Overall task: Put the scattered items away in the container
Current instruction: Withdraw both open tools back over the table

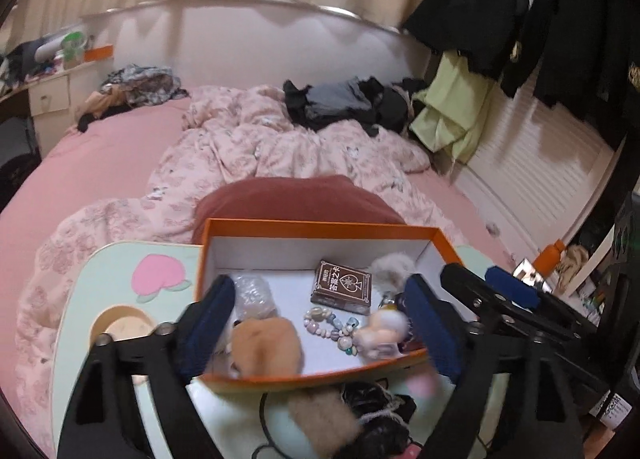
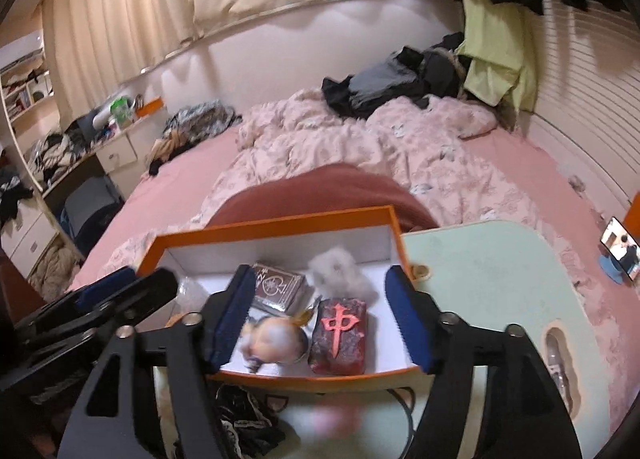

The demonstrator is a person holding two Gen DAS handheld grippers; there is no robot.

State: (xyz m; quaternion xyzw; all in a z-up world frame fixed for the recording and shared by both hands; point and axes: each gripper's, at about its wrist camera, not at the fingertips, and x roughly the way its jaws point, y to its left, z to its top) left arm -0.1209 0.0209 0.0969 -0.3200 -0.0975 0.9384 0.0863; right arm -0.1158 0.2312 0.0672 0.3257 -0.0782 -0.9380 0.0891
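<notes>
An orange box (image 1: 320,227) with a white inside stands on a pale green lap table (image 1: 116,259). In it lie a deck of cards (image 1: 342,286), a bead bracelet (image 1: 326,323), a tan plush (image 1: 266,345), a small figure (image 1: 382,329) and a grey fluff ball (image 1: 390,266). The right wrist view shows the box (image 2: 276,221) with a red mahjong-tile block (image 2: 340,335) and the figure (image 2: 276,341). My left gripper (image 1: 320,327) is open and empty over the box's near edge. My right gripper (image 2: 320,327) is open and empty over the block and figure. A black lace item (image 1: 376,415) lies in front of the box.
The table sits on a pink bed with a rumpled floral duvet (image 1: 260,147) and a red cushion (image 1: 296,197). Dark clothes (image 1: 340,103) lie at the bed's far end. A black cable (image 2: 404,403) and a blurred pink object (image 2: 336,421) lie near the box's front.
</notes>
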